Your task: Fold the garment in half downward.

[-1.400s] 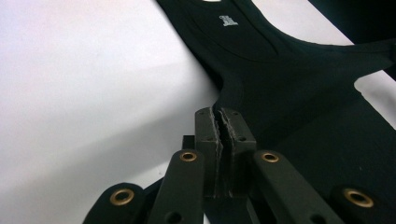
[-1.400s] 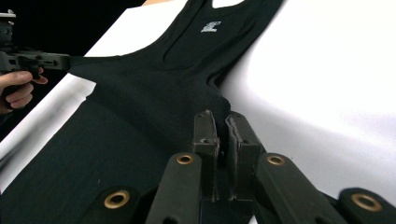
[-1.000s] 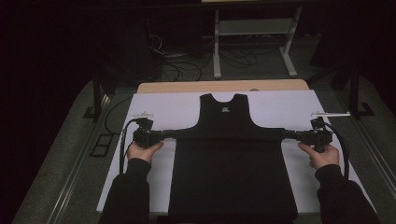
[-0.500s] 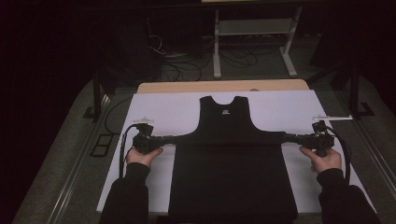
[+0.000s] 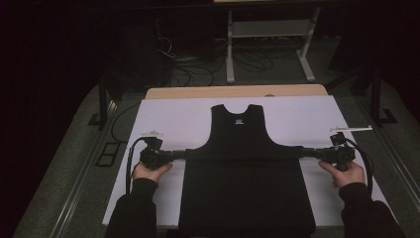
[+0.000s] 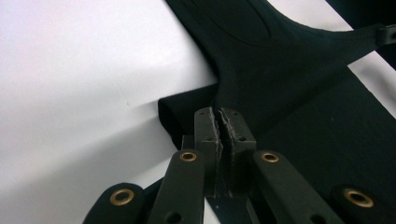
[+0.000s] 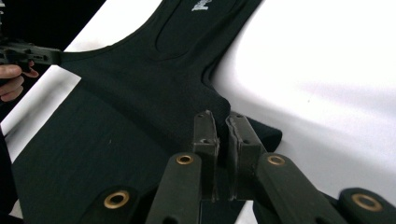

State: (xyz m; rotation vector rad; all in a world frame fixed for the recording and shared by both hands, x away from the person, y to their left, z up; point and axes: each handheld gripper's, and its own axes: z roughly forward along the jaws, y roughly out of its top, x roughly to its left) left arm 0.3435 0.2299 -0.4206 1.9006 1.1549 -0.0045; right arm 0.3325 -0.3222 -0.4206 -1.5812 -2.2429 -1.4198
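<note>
A black sleeveless top (image 5: 242, 168) lies flat on the white table cover (image 5: 168, 119), neck toward the far side. My left gripper (image 5: 184, 153) is shut on its left side corner under the armhole, and the cloth is pinched between the jaws (image 6: 219, 116). My right gripper (image 5: 303, 151) is shut on the opposite corner (image 7: 223, 119). The fabric is stretched taut between them. A small white label (image 5: 239, 120) shows below the neckline. In the right gripper view the left gripper (image 7: 28, 53) and its hand show far off at the top left.
The white cover ends at a wooden table edge (image 5: 233, 91) on the far side. A metal stand (image 5: 267, 44) and floor cables (image 5: 198, 69) lie beyond, in the dark. A thin white strip (image 5: 354, 129) lies near the right gripper. Bare white surface flanks the top.
Both grippers have drifted slightly toward the near edge, still pinching the top's corners; the stretched fold line came with them.
</note>
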